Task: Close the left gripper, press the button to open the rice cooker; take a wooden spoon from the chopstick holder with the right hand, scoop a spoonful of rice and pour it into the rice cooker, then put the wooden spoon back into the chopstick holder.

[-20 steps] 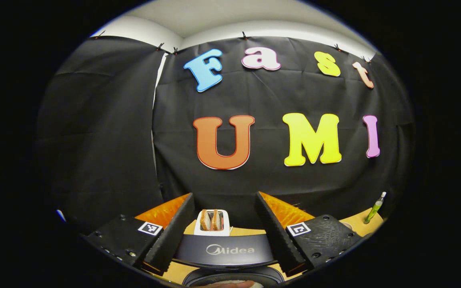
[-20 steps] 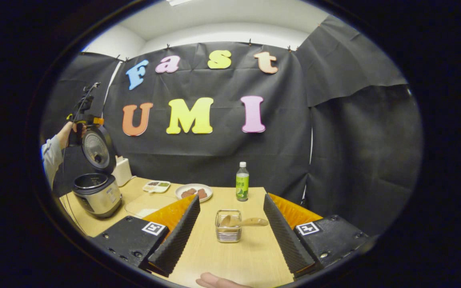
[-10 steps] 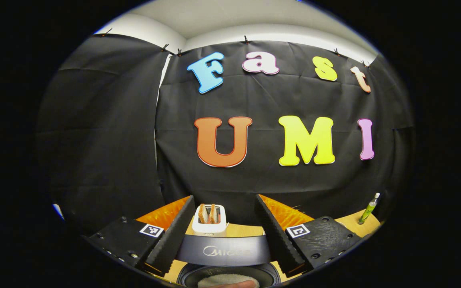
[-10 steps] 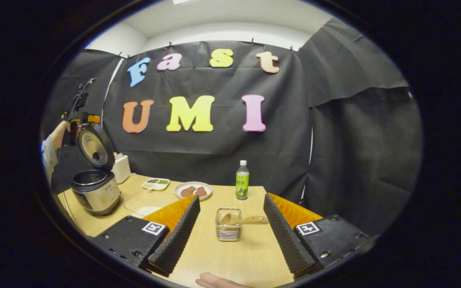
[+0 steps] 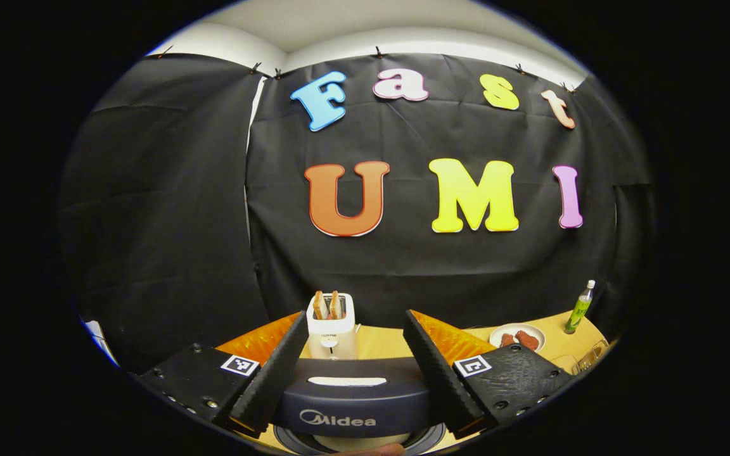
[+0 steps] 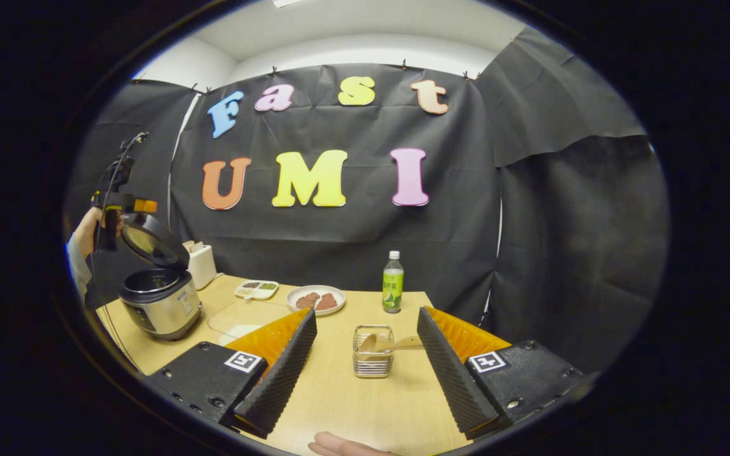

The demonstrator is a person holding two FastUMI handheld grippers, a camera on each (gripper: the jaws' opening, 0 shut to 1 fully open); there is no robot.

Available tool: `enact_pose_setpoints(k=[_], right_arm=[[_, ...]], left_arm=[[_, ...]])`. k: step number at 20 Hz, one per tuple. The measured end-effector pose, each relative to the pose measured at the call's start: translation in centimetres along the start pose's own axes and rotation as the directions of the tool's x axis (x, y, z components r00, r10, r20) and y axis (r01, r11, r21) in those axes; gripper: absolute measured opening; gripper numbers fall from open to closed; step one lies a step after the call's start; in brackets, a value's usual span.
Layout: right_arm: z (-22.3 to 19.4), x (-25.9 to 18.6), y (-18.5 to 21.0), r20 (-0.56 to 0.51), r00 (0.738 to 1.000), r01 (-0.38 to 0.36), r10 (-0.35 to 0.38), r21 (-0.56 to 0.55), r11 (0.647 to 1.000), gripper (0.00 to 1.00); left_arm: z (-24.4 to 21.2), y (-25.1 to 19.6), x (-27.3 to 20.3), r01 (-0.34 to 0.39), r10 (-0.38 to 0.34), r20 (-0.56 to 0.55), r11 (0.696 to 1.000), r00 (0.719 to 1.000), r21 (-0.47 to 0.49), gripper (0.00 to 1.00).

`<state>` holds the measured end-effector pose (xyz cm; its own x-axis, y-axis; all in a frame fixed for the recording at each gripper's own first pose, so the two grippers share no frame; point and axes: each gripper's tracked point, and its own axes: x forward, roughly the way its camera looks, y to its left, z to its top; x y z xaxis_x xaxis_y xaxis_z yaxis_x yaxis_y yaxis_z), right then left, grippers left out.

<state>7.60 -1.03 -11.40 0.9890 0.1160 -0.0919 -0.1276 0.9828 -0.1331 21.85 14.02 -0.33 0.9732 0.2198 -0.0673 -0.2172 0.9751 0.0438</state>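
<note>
your left gripper (image 5: 352,373) hangs over the rice cooker (image 6: 161,304) at the table's (image 6: 339,405) left end, jaws spread wide with the cooker's lid (image 5: 352,398) showing between them; whether they touch it, i cannot tell. the lid stands partly raised above the pot in the right gripper view. behind it sits a white toaster (image 5: 331,324) with two slices of bread. your right gripper (image 6: 365,373) is open too, holding nothing, aimed at the wire chopstick holder (image 6: 372,352) mid-table, wooden spoon (image 6: 390,344) leaning out to the right. beyond it stand a green bottle (image 6: 393,290) and a plate (image 6: 315,299).
</note>
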Motion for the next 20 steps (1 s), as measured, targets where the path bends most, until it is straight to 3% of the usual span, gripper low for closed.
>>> enact_pose_setpoints(k=[15, 20], right_arm=[[-0.2, 0.5, 1.7, -0.011, 1.0, -0.016, 0.016, -0.018, 1.0, 1.0], [-1.4, 1.4, 2.1, -0.054, 0.998, -0.03, 0.031, 0.02, 0.999, 1.0]], left_arm=[[-10.6, -0.7, -3.9, 0.032, -0.035, -0.101, 0.999, 0.994, -0.027, 0.98], [-11.5, -0.6, -4.5, 0.022, -0.024, -0.08, 0.999, 0.996, -0.032, 0.99]])
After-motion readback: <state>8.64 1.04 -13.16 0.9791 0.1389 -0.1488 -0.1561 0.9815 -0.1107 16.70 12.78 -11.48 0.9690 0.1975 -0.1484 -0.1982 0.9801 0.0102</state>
